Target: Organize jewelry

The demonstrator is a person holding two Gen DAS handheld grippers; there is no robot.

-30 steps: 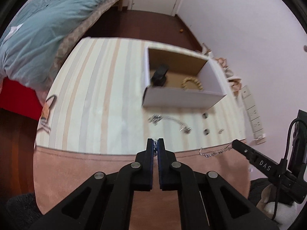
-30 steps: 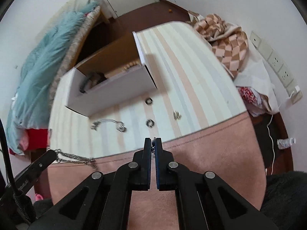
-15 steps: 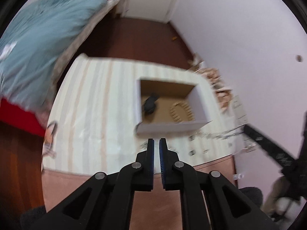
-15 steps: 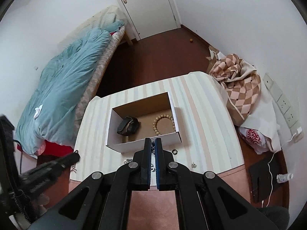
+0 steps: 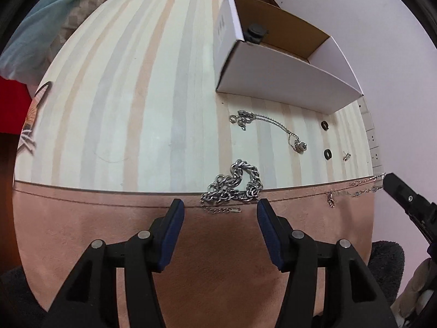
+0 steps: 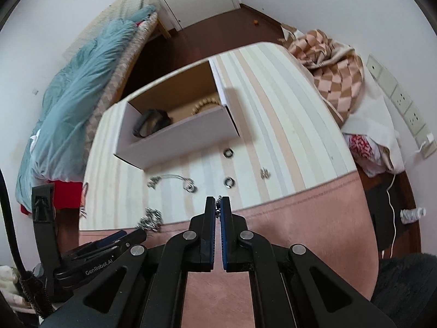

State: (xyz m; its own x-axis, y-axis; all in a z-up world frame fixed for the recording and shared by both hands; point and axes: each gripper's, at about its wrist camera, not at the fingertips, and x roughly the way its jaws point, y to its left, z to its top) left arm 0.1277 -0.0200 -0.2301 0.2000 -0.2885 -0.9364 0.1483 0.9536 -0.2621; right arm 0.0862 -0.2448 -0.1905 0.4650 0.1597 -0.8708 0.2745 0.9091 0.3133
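Jewelry is spread over the near part of a striped tabletop [image 5: 114, 87], whose near edge is bordered by a pink band [image 5: 109, 218]. A heavy silver chain [image 5: 235, 186] lies heaped right on that near edge, partly on the stripes and partly on the pink band, with a thin tail of links trailing onto the band. The left gripper [image 5: 220, 210] is held just short of this heap; its jaws have just been opening and are seen spread apart, with nothing gripped between them, the chain lying just ahead of the blue pads.

Farther in, a thin necklace with a pendant [image 5: 273, 125] is stretched across the stripes, close to the front wall of a white cardboard box [image 5: 273, 73]. Two dark rings [image 5: 327, 153] and a small pair of earrings [image 5: 347, 156] lie toward the right edge of the tabletop, apart from one another. Inside the box a dark watch-like band [image 6: 150, 125] and a bead bracelet [image 6: 206, 106] can be made out.

The right gripper [image 6: 218, 205] is clenched, and a fine chain [image 5: 355, 188] is pinched between its pads; in the left wrist view this chain is seen hanging from the right fingertips and draped along the near edge at the right corner of the tabletop.

A blue quilt [image 6: 76, 104] is visible on a bed beyond the far left corner, and a checked cloth [image 6: 333, 71] beyond the right edge.
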